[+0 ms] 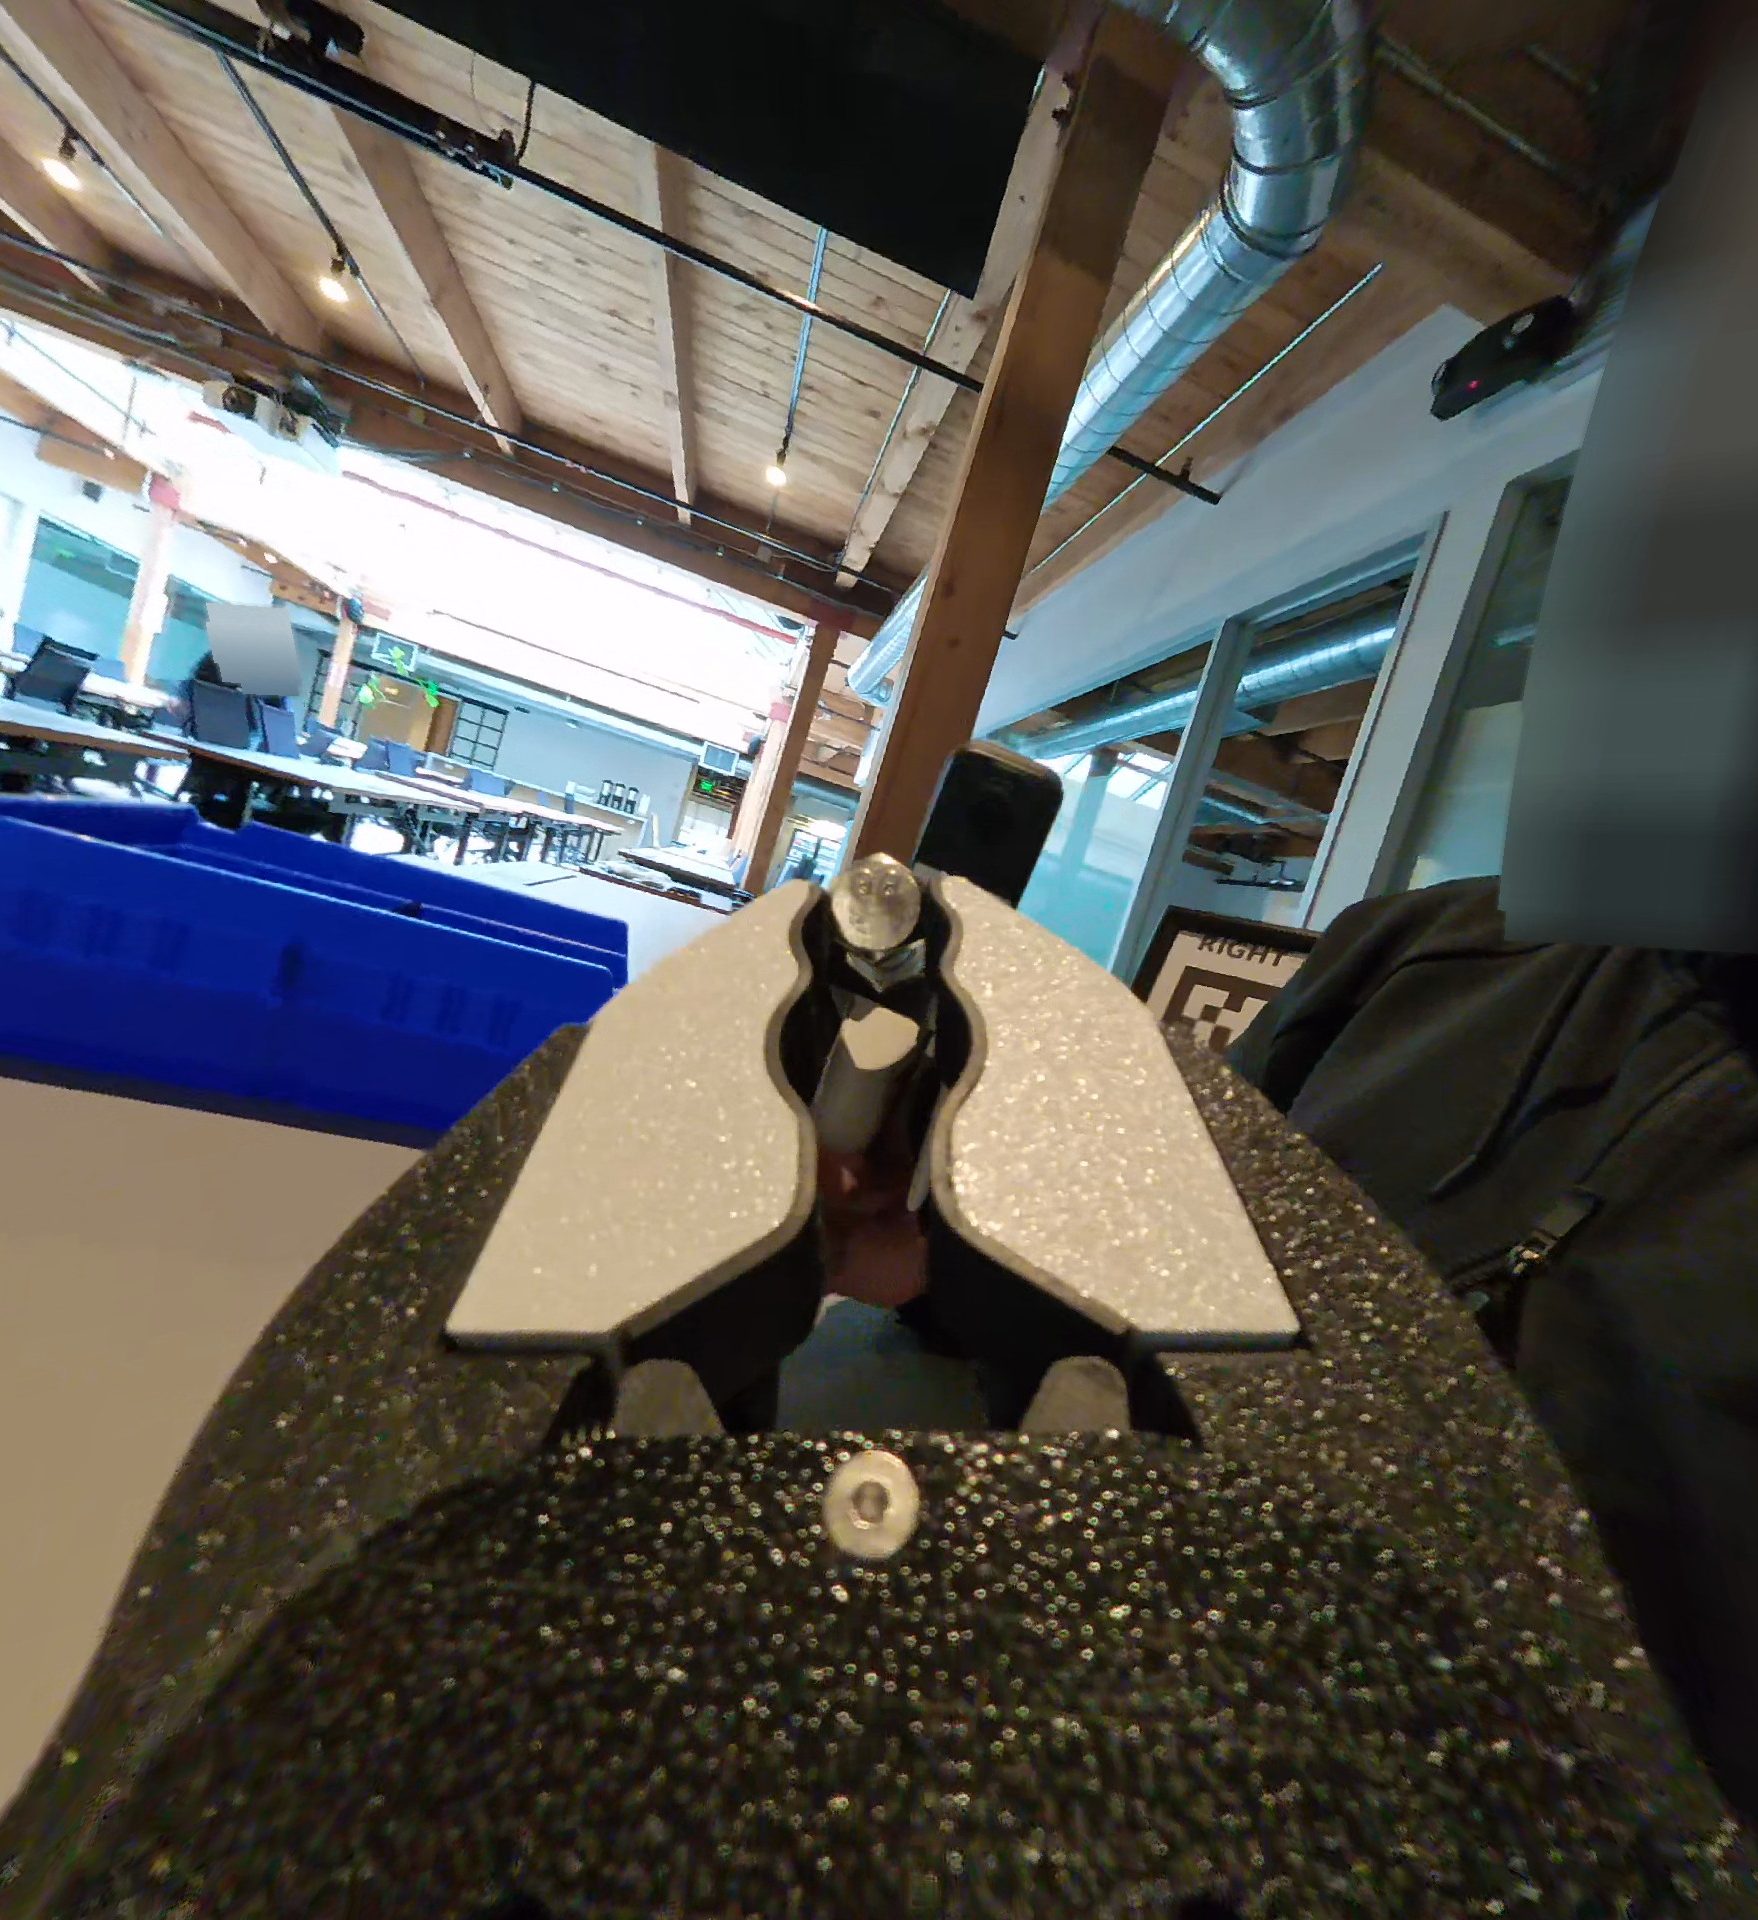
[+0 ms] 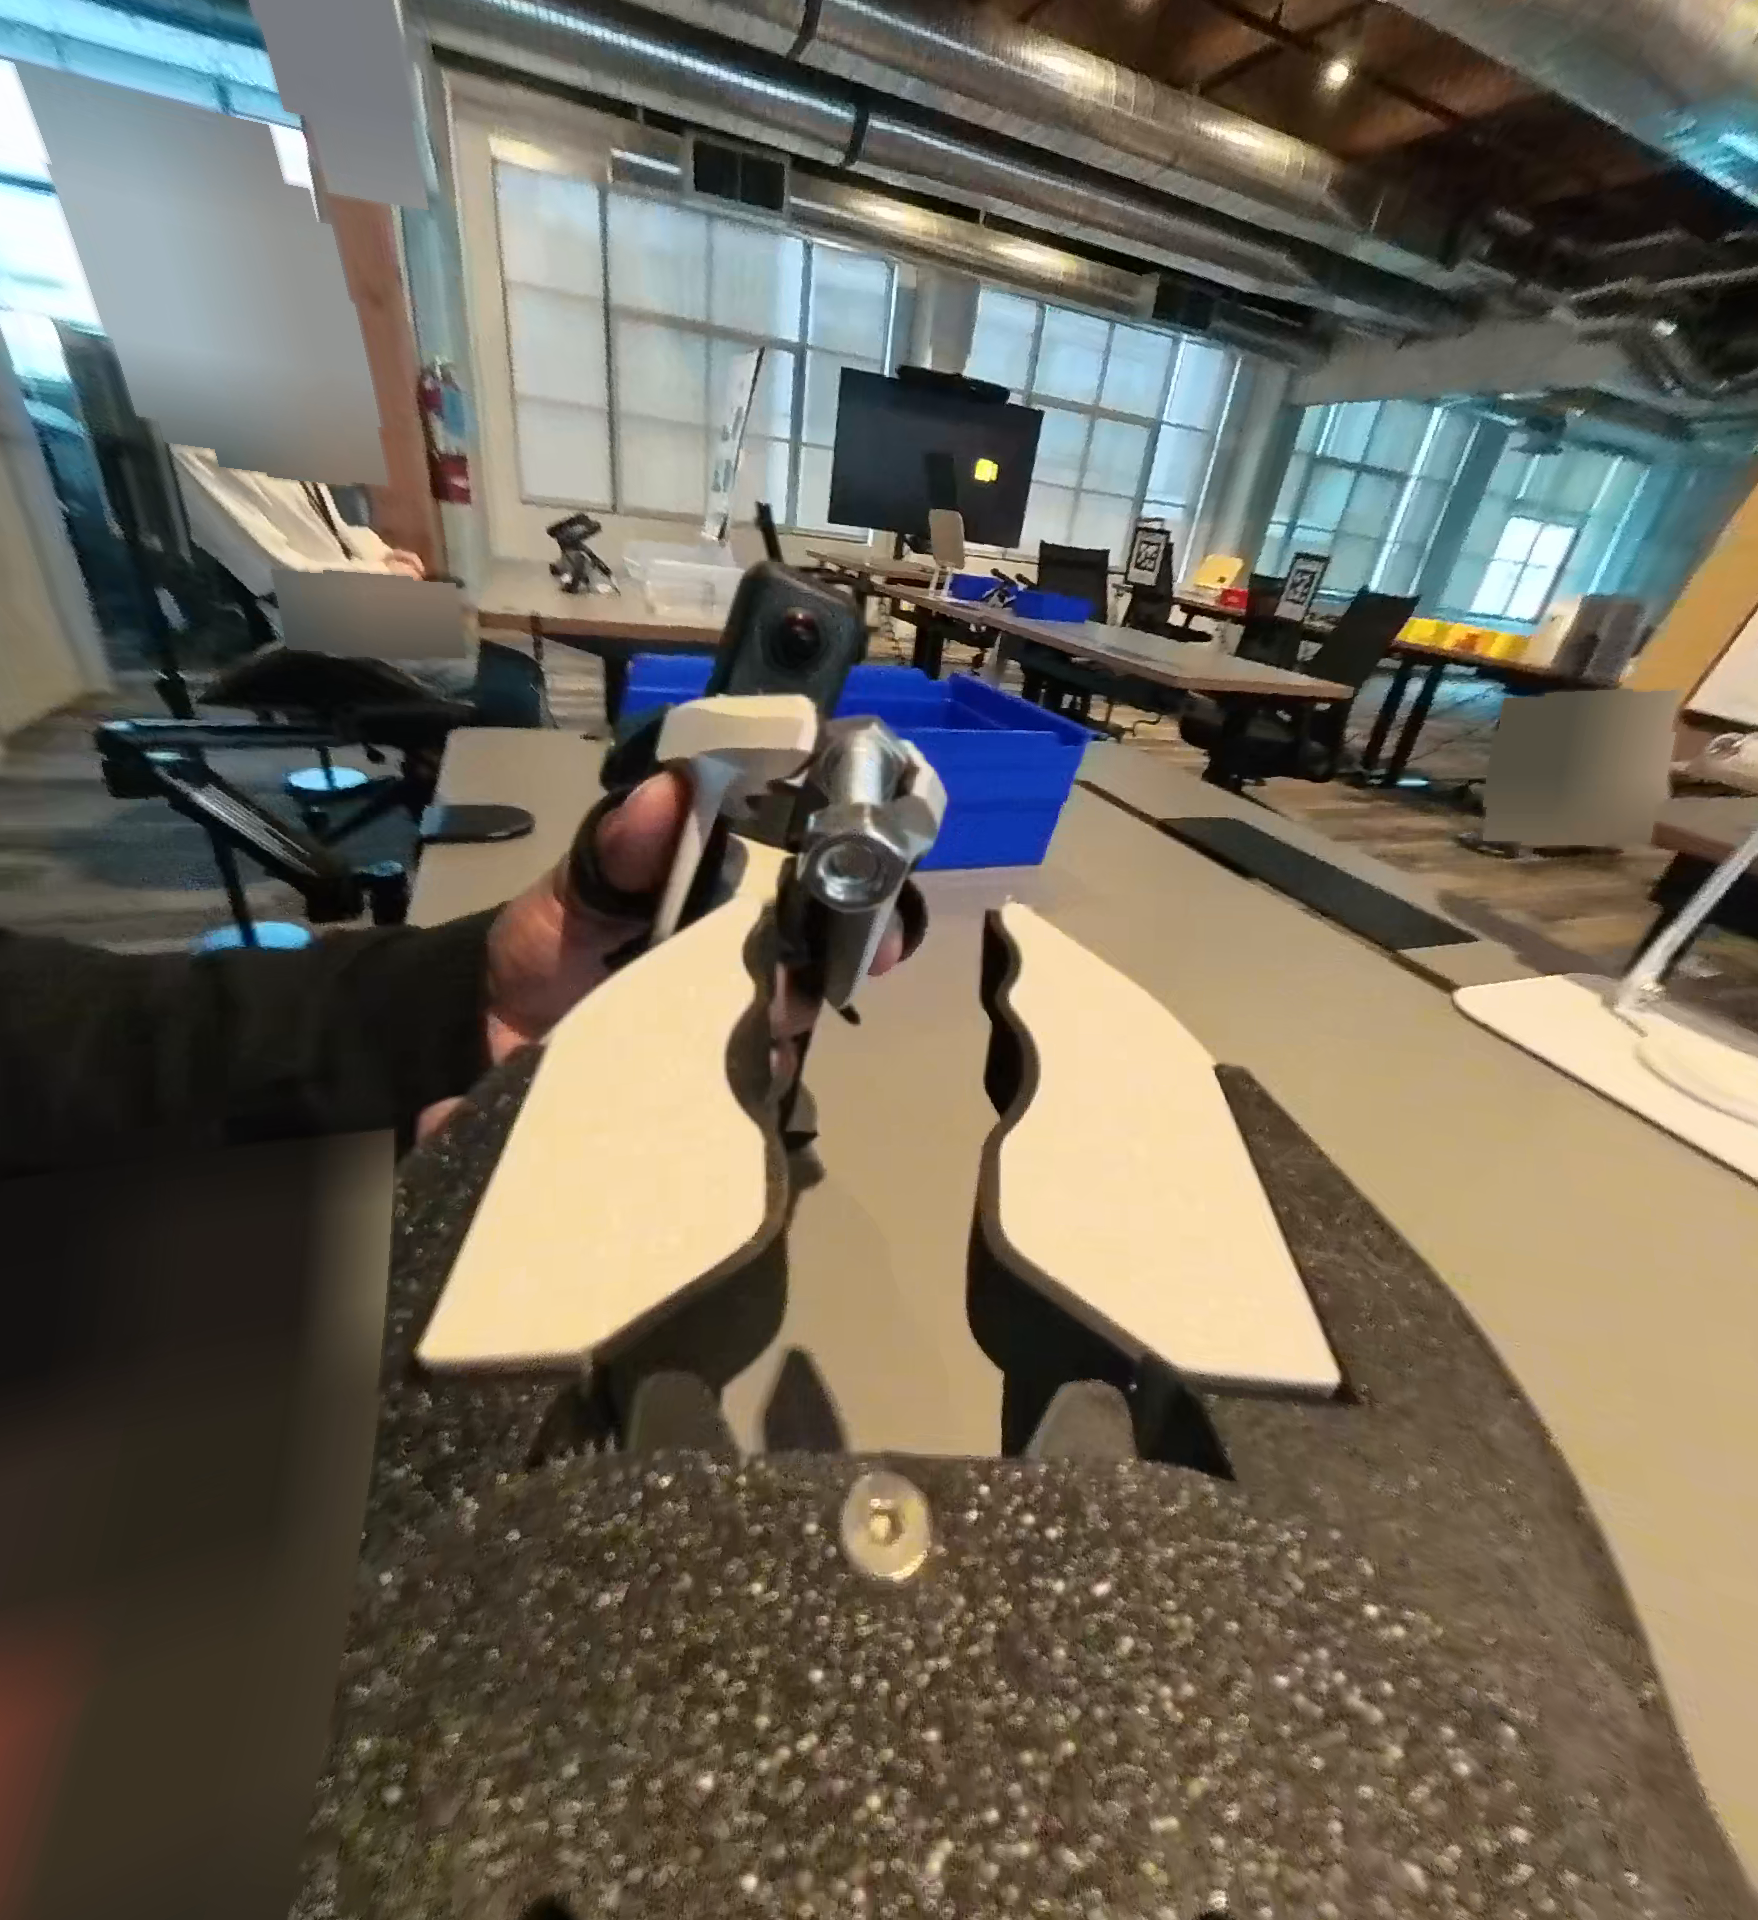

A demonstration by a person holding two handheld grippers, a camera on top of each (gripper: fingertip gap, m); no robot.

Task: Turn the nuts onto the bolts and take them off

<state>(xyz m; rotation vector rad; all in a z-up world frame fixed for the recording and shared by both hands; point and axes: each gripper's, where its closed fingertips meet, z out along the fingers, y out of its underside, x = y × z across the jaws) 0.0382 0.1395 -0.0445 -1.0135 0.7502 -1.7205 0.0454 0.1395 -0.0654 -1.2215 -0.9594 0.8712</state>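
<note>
Across the lower half of the right wrist view lies the grey table [image 2: 1477,1195], with blue bins [image 2: 979,758] behind it just above mid-frame; the bins also fill the left middle of the left wrist view. The step in hand looks like the handover between turns: the bolt is held ready and the nut waits to be gripped, though whether it is going on or coming off cannot be told. The right gripper [image 2: 885,935] stands wide open and empty, its pale fingers [image 2: 1114,1143] spread either side of bare table at frame centre. Just above its left finger, the left gripper [image 2: 833,810] is closed on the bolt [image 2: 854,790], with a hand [image 2: 563,935] wrapped around it. In its own view the left gripper [image 1: 875,935] shows the bolt [image 1: 873,899] pinched at its tips, centre frame. The hex nut [image 2: 849,868] sits at the bolt's near end, facing the right camera. Next, I judge, the open fingers must rise, centre on the nut's flats, close, then twist.
</note>
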